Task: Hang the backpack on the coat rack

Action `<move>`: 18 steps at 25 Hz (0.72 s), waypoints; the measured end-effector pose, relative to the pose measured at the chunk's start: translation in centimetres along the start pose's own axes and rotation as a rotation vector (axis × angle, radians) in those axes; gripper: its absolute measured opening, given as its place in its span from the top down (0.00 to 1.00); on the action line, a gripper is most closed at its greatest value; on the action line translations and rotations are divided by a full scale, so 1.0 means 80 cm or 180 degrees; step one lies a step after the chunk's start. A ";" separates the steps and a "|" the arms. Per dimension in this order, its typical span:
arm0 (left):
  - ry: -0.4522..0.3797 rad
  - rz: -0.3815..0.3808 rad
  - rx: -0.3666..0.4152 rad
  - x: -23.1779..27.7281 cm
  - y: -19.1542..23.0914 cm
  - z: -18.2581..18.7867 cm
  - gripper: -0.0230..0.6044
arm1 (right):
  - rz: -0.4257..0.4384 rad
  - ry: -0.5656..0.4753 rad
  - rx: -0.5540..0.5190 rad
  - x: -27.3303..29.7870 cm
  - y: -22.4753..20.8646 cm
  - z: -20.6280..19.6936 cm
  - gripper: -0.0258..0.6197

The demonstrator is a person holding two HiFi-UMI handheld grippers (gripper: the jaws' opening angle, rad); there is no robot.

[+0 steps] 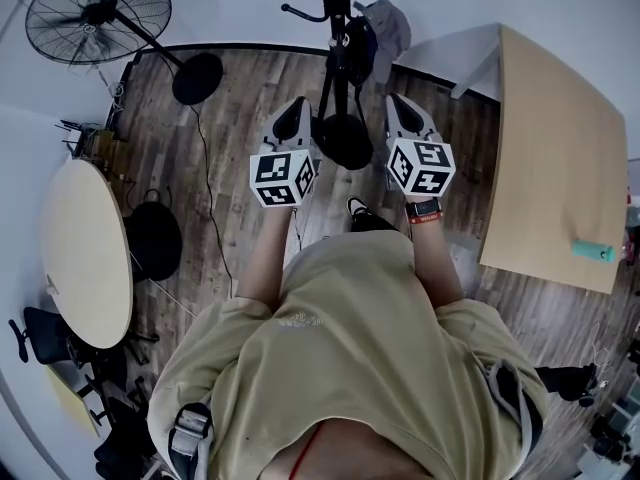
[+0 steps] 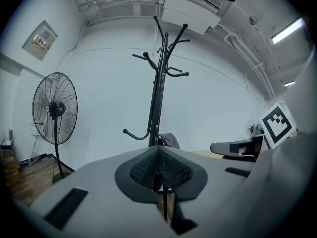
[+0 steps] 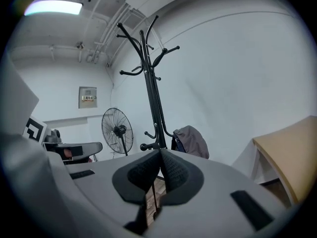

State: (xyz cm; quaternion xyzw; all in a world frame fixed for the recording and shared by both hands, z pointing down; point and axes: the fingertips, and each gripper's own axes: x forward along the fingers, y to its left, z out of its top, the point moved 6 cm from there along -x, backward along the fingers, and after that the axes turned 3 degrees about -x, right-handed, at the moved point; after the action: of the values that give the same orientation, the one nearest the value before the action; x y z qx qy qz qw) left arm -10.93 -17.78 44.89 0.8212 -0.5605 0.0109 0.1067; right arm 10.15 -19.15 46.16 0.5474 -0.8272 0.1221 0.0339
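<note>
Wood floor runs out to a white wall, and the rack [image 1: 335,28] stands straight ahead of me, pole upright, its round base showing between my two grippers in the head view. The backpack [image 3: 191,141] sits low on the far right side of the rack, tight against the pole by a low hook. It looks to be hung there already, though I cannot make out a strap on the hook. My left gripper [image 2: 158,151] is closed, pads meeting, with nothing between them. My right gripper [image 3: 159,153] is the same, closed and empty. Both are on the near side of the rack, one to each side of it, well apart from the backpack. The backpack lies beyond the pole and to its right, so my right gripper is the nearer one, and the left would have to cross the pole. Its long axis runs up and down along the pole. If it needs more handling, I judge the reach goes past the rack's right side, gripper opened first.
</note>
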 end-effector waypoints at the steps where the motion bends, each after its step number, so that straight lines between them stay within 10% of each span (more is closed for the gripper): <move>1: 0.0003 -0.0009 -0.0001 -0.001 0.000 0.000 0.92 | -0.0013 0.0001 -0.0017 -0.001 0.001 0.000 0.93; 18: 0.0040 -0.0072 -0.0104 0.010 -0.011 -0.006 0.92 | -0.0003 -0.0003 -0.0031 -0.005 -0.009 0.007 0.94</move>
State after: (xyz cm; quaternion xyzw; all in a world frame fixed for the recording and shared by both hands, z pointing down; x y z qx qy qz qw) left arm -9.79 -18.15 45.35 0.8256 -0.5505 0.0057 0.1238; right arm 10.97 -19.19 45.68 0.5476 -0.8276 0.1178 0.0362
